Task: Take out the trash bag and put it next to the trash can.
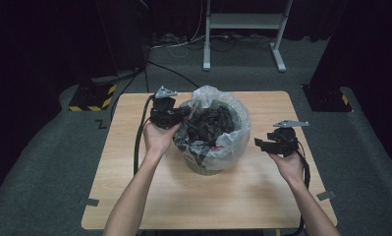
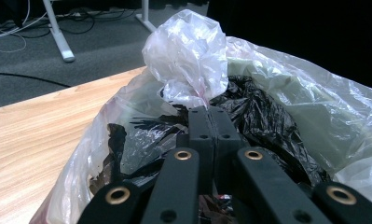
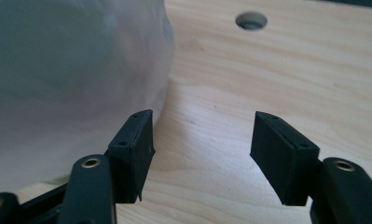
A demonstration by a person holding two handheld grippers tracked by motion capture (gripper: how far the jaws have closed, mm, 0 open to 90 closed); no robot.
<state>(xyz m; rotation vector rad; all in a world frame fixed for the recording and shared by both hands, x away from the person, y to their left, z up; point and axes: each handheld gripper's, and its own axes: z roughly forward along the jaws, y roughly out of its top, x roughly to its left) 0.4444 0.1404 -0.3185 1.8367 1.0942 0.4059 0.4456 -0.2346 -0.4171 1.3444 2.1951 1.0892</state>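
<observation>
At the middle of the worktop [image 1: 134, 196] stands a small bin [image 1: 209, 166] lined with a clear plastic liner [image 1: 226, 142], its inside stuffed with crumpled black plastic [image 1: 209, 120]. Everything else is best placed from this bin.

On the bin's left rim, the left gripper [image 1: 182, 114] has its jaws pressed together on a bunched tuft of the liner [image 2: 188, 60]; in the left gripper view the gathered film rises just past the closed tips, with the black plastic [image 2: 263, 121] lying beyond and below it inside the bin. That corner of the liner looks secured.

To the bin's right, apart from it and above the bare wood, the right gripper [image 1: 259, 142] points toward the bin's side with its jaws standing moderately wide and nothing between them. In the right gripper view the liner's cloudy wall [image 3: 72, 70] bulges just beside the left-hand pad [image 3: 136, 149], while the other pad [image 3: 277, 154] hangs over plain worktop [image 3: 277, 70].

The relation that matters for the coming move is this: the free rim of the liner lies up and toward the bin's centre from the right gripper, opposite the tuft already held. The right hand is much the nearer to that far side, so it would likely be the one to reach over the rim and pinch the film there, probably to gather the bag shut.
</observation>
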